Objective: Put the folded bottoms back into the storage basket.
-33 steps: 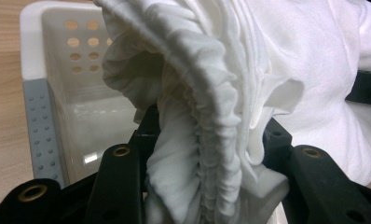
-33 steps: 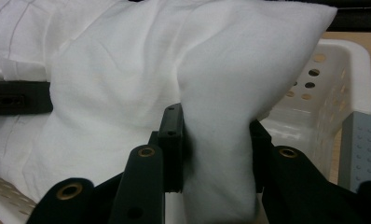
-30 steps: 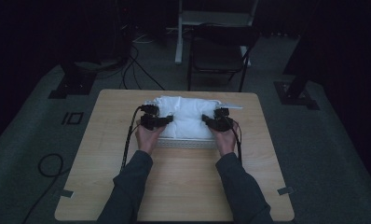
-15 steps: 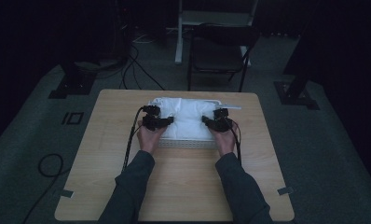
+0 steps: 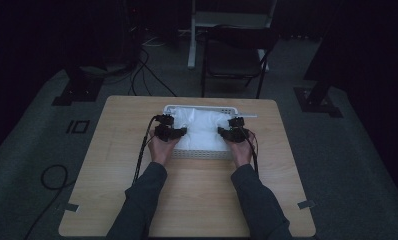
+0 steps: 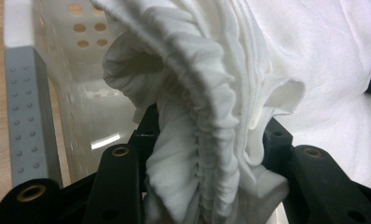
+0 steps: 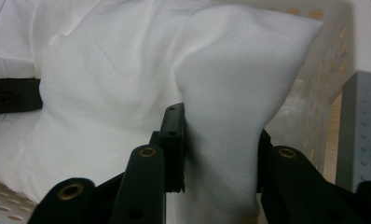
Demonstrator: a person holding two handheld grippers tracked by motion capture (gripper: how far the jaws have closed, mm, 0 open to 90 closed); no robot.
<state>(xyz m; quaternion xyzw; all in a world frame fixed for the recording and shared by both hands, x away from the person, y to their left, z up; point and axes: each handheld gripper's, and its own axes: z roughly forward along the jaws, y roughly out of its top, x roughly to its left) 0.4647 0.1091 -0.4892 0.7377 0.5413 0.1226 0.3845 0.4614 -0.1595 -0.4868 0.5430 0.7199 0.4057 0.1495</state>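
While the person's hands rest at the table's middle, the left gripper [image 5: 179,132] clamps a bunched, gathered fold of the white cloth [image 5: 202,129] and the right gripper [image 5: 222,131] pinches a smooth fold of it; the cloth lies between them, inside the white perforated basket [image 5: 199,154].

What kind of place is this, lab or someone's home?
Likely a lab or recording studio: a lone wooden table on dark carpet, black stand bases beside it, loose cables on the floor, a folding chair behind.

Probably studio (dark drapes [image 5: 372,50], floor cables [image 5: 147,75]).
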